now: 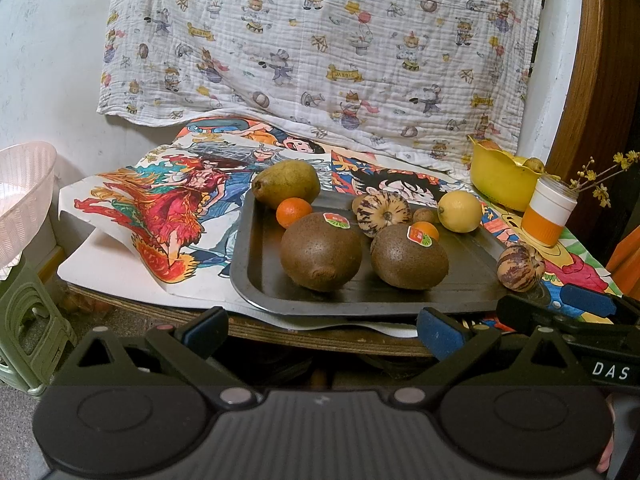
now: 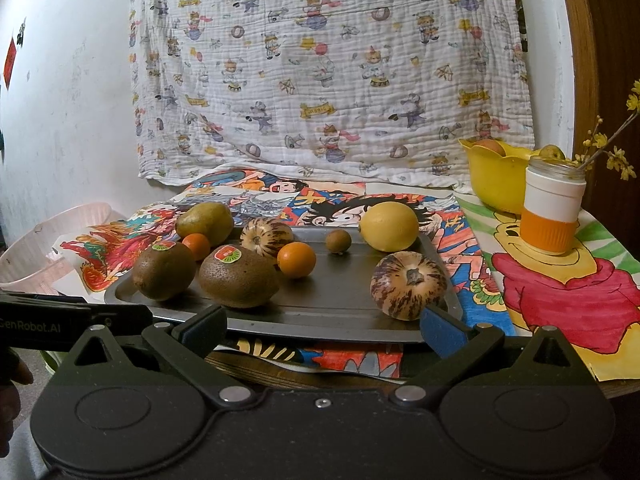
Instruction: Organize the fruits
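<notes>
A dark metal tray point(image 1: 256, 280) on the low table holds two brown kiwis point(image 1: 320, 256) point(image 1: 408, 258), a green pear point(image 1: 286, 184), two small oranges point(image 1: 293, 212), a lemon point(image 1: 459, 211), a small brown fruit point(image 2: 338, 241) and two striped melons point(image 1: 384, 212) point(image 2: 408, 284). My left gripper point(image 1: 322, 326) stands open just short of the tray's front edge, facing the kiwis. My right gripper point(image 2: 322, 324) is open too, its right finger close to the near striped melon. Neither holds anything.
A yellow bowl point(image 2: 494, 180) with fruit sits at the back right, beside an orange-banded jar point(image 2: 552, 208) with yellow twigs. A pale plastic basket point(image 1: 24, 192) stands left of the table, over a green stool point(image 1: 28, 320). Coloured drawings cover the table; a printed cloth hangs behind.
</notes>
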`<action>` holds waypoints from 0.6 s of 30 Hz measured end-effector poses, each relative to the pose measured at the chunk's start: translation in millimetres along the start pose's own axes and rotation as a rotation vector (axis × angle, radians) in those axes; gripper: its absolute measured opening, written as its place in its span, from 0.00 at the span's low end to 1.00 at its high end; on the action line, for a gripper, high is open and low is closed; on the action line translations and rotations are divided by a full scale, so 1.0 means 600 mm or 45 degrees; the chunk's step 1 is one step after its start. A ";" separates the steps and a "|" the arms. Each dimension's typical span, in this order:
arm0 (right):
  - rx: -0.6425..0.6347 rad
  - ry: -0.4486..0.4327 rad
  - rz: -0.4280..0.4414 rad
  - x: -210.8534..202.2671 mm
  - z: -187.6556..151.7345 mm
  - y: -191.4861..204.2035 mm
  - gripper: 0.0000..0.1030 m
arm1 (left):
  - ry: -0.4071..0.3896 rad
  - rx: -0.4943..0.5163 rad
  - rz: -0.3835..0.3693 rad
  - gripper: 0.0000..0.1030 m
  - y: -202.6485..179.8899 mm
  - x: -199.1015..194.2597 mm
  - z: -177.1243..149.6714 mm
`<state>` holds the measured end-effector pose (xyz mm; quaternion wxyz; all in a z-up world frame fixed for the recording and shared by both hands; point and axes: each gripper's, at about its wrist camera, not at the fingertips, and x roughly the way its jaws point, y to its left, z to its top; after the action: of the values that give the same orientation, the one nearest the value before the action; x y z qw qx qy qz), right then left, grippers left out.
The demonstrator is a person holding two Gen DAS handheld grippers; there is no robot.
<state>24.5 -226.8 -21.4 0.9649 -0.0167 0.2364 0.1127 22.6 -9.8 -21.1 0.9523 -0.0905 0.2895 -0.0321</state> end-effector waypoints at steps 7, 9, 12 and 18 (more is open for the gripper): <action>-0.001 0.002 0.002 0.000 -0.001 0.004 0.99 | 0.000 0.000 0.000 0.99 -0.001 0.000 0.000; -0.001 0.003 0.002 -0.001 -0.002 0.006 0.99 | 0.000 0.000 0.001 0.99 -0.001 0.000 0.000; -0.002 0.002 0.002 -0.001 -0.003 0.007 0.99 | 0.000 0.000 0.001 0.99 -0.001 0.001 0.000; 0.000 0.003 0.002 0.000 -0.002 0.006 0.99 | 0.001 -0.001 0.000 0.99 0.000 0.001 0.000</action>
<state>23.1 -223.6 -22.2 0.9646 -0.0168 0.2376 0.1135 22.9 -10.0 -21.3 0.9522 -0.0907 0.2898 -0.0319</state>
